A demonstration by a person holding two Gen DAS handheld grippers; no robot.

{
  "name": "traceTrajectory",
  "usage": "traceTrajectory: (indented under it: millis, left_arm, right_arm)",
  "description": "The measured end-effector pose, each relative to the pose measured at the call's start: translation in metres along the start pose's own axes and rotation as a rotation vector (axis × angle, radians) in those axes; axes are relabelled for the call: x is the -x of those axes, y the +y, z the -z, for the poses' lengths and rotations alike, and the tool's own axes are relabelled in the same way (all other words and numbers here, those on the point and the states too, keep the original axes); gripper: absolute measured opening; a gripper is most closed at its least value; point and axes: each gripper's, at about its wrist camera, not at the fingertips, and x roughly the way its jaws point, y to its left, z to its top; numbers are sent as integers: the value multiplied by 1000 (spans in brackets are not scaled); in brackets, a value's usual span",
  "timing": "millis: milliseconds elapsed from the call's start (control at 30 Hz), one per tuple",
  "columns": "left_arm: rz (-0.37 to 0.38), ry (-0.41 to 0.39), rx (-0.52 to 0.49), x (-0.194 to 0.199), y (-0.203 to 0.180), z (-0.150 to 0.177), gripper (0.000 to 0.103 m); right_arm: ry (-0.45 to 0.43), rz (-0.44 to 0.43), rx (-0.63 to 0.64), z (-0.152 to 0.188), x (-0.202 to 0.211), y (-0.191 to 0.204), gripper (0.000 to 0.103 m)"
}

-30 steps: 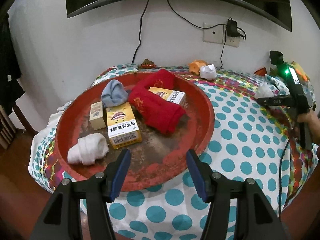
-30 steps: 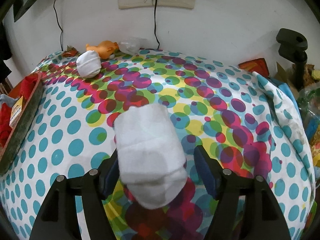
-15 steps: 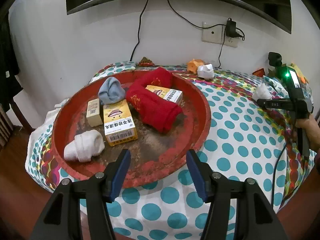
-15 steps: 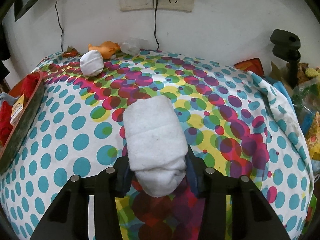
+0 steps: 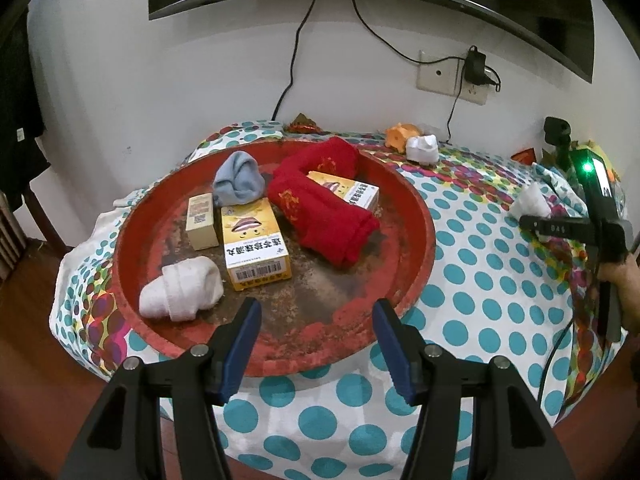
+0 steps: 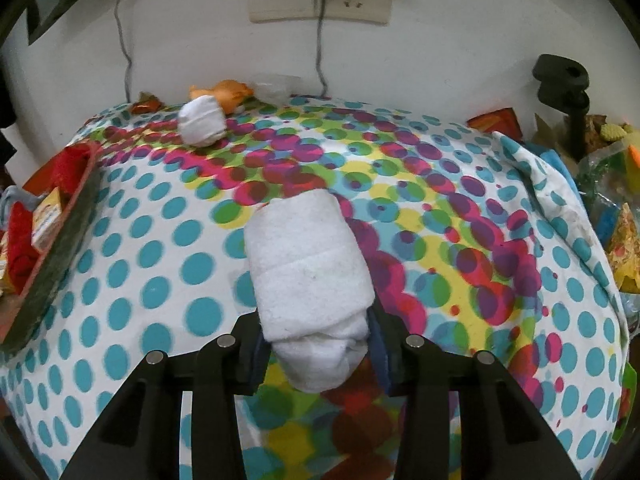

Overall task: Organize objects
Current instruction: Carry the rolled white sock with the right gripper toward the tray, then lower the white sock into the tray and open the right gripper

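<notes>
Left wrist view: your left gripper (image 5: 316, 340) stands wide, nothing between its pads, over the red tray (image 5: 416, 248) rim at 6 o'clock. Tray holds: white sock roll (image 5: 182, 288) at 8 o'clock, yellow box (image 5: 254, 248) centre, red cloth (image 5: 324, 204) at 1 o'clock.

Right wrist view: your right gripper (image 6: 318, 354), jaws just closing, clamps a white rolled sock (image 6: 308, 276) above the dotted table (image 6: 160, 280); another sock roll (image 6: 202, 120) at 11 o'clock.
</notes>
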Motion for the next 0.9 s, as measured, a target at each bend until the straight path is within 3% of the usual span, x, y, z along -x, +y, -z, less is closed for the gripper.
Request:
traceTrajectory:
  millis: [900]
  left_arm:
    - [-60,-11,147,11,64,-14,59]
  right_arm:
    - [-48,-249,268,-9,51,191,40]
